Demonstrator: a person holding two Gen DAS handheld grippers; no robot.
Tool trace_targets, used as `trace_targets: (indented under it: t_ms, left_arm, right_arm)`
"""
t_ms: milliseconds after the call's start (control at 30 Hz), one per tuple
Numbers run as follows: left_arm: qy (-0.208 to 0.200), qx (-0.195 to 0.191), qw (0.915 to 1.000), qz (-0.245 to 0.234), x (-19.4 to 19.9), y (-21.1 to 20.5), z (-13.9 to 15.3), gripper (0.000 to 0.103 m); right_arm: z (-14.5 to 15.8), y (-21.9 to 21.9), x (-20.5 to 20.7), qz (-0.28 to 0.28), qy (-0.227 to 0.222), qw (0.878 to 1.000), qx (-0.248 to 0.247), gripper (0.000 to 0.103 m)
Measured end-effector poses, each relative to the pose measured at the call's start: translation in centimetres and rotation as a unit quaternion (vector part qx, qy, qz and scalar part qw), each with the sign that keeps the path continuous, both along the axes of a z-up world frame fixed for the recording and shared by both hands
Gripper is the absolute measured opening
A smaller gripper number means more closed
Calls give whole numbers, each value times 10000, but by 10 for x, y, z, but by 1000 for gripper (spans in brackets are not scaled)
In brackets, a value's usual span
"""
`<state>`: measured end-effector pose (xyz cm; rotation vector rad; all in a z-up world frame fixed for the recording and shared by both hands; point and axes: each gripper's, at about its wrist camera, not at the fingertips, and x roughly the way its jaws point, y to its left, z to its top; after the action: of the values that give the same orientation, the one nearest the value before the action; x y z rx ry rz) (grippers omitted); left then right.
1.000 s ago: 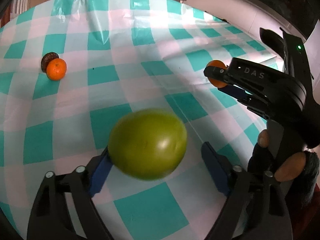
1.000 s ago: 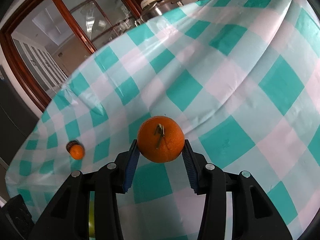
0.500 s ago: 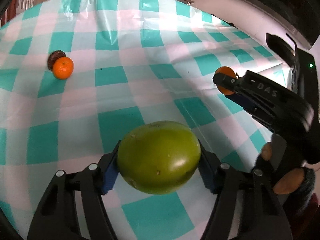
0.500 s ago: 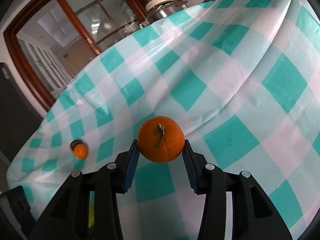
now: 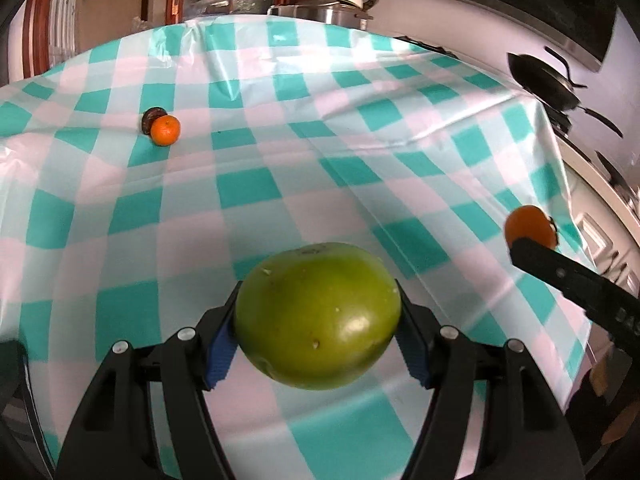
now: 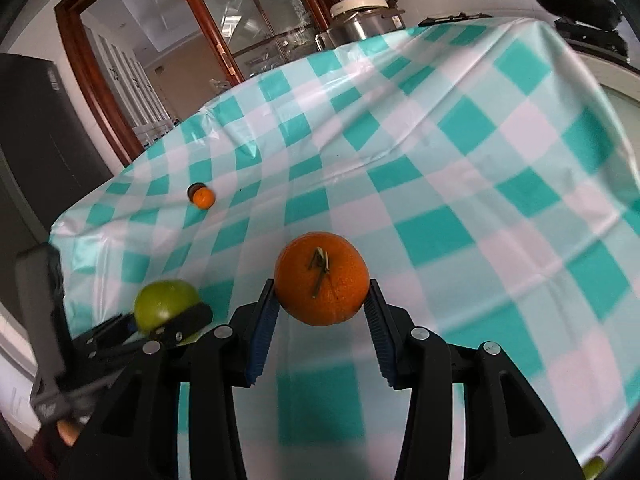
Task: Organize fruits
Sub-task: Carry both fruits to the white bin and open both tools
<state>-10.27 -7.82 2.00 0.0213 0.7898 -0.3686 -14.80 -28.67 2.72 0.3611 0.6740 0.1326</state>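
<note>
My left gripper (image 5: pixel 318 338) is shut on a large green fruit (image 5: pixel 318 316) and holds it above the checked tablecloth (image 5: pixel 280 168). My right gripper (image 6: pixel 322 300) is shut on an orange (image 6: pixel 321 278) with a stem, also held above the cloth. The orange also shows at the right of the left wrist view (image 5: pixel 530 226), and the green fruit shows at the lower left of the right wrist view (image 6: pixel 166 298). A small orange (image 5: pixel 165 130) lies far left on the cloth, touching a dark round fruit (image 5: pixel 151 117).
A metal cooker (image 5: pixel 332 4) stands beyond the table's far edge. Black pans (image 5: pixel 548 80) sit on the counter at the right. A wooden glazed door (image 6: pixel 224 32) is behind. A bit of green fruit (image 6: pixel 594 468) shows at the bottom right.
The left gripper closed on the green fruit and lifted it. Both grippers rose and drew back from the table, so more of the cloth and room shows. The right gripper kept its orange.
</note>
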Motion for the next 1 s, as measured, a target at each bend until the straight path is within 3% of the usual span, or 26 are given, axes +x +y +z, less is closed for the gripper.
trace_targets:
  t_ms: [267,667,867,1000]
  left_arm:
    - [-121,266,9982,-524,-39,-42,1,68]
    - [-98,592,9868,-1504,-76,-122,-4,68]
    - [-137,610,9749,-2137,-105,-169,4,68]
    - [-12,458,9577,-2842,-135,-206,8,68]
  right_arm:
    - [3,-43,-74,-159,-284,9995,-57,44]
    - [-22,-143,-154,-1414,-193,9897,78,44]
    - [-55,-192,-191,-2161,169,9762,100,44]
    - [-81,-215,-203,-2505,650,9659,-49,44]
